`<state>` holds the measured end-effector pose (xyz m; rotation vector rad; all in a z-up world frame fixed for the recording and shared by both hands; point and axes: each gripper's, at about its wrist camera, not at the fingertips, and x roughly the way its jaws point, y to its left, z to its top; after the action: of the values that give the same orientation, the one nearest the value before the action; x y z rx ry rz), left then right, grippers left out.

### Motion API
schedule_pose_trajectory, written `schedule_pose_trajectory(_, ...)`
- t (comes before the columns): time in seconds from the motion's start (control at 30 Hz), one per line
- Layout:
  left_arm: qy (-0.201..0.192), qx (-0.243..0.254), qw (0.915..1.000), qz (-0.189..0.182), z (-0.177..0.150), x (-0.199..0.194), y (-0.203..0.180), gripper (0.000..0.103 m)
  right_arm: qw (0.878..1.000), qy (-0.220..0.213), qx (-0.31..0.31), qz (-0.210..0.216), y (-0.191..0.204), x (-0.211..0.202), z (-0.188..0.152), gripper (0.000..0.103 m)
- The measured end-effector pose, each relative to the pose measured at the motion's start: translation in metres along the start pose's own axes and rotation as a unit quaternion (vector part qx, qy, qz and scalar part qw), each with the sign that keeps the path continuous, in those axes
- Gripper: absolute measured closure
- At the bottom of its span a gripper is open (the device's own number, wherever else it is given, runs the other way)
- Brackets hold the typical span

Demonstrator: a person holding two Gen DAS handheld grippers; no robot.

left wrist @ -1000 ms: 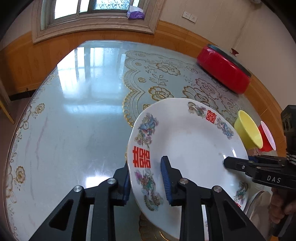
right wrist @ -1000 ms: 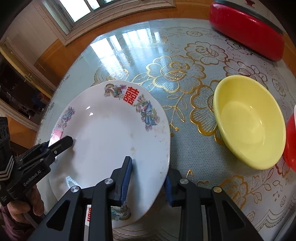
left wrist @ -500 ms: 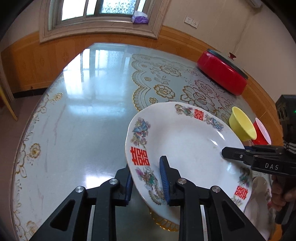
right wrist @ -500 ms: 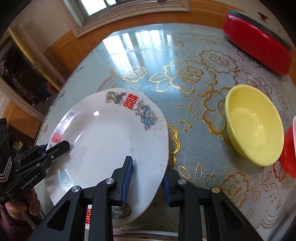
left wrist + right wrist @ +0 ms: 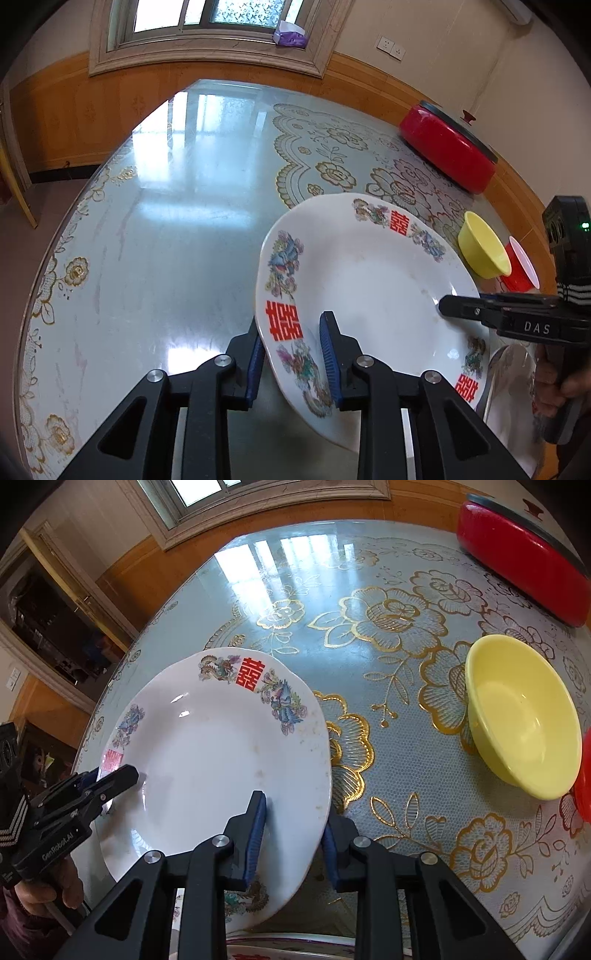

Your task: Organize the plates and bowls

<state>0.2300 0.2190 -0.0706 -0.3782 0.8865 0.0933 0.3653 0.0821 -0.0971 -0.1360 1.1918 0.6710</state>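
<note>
A white plate [image 5: 369,280] with red characters and flower prints hangs above the table, held from two sides. My left gripper [image 5: 291,362] grips its near left rim; its jaws are easing open slightly with the rim between the blue pads. My right gripper [image 5: 293,834] is shut on the opposite rim of the plate [image 5: 207,760]. Each gripper shows in the other's view: the right gripper [image 5: 447,306] and the left gripper [image 5: 122,775]. A yellow bowl [image 5: 524,716] and a red bowl [image 5: 583,771] stand on the table to the right.
A red lidded pot [image 5: 447,155] stands at the table's far right edge. Another patterned plate [image 5: 295,947] lies under the held one at the near edge, and something shiny [image 5: 509,373] lies beside it. The glass table [image 5: 166,240] is bare on the left.
Both grippers keep the plate. It has drifted toward the near edge of the table, away from the yellow bowl, and more of the tabletop shows in the left wrist view.
</note>
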Motion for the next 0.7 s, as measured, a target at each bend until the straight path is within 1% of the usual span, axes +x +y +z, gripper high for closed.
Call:
schedule_pose_trajectory(0.07,-0.003,-0.002,1.0,0.003,0.005,0.002,0.002,0.072,1.0,0.0,0.0,0.004,-0.001,0.0,0.002,0.075)
schedule_pose_trajectory(0.13,-0.001,0.002,1.0,0.002,0.01,0.007,0.003,0.073,1.0,0.003,0.015,0.016,-0.004,0.003,0.005,0.074)
schedule_pose_trajectory(0.2,0.005,-0.001,1.0,0.0,0.011,0.011,0.003,0.075,1.0,-0.002,0.013,0.012,-0.003,0.003,0.008,0.073)
schedule_pose_trajectory(0.27,0.003,0.002,1.0,0.0,0.009,0.01,0.002,0.075,1.0,-0.003,0.01,0.0,-0.003,0.001,0.008,0.074)
schedule_pose_trajectory(0.37,0.004,0.0,1.0,0.0,0.005,0.006,0.002,0.076,1.0,-0.001,0.016,0.005,-0.001,0.002,0.009,0.075)
schedule_pose_trajectory(0.53,0.001,-0.013,0.9999,0.005,0.0,-0.001,0.006,0.076,1.0,0.001,-0.01,-0.001,0.01,-0.001,0.004,0.076)
schedule_pose_trajectory(0.7,-0.011,-0.017,0.9998,0.008,-0.003,-0.011,0.007,0.076,1.0,-0.008,-0.015,0.0,0.018,-0.004,0.005,0.076)
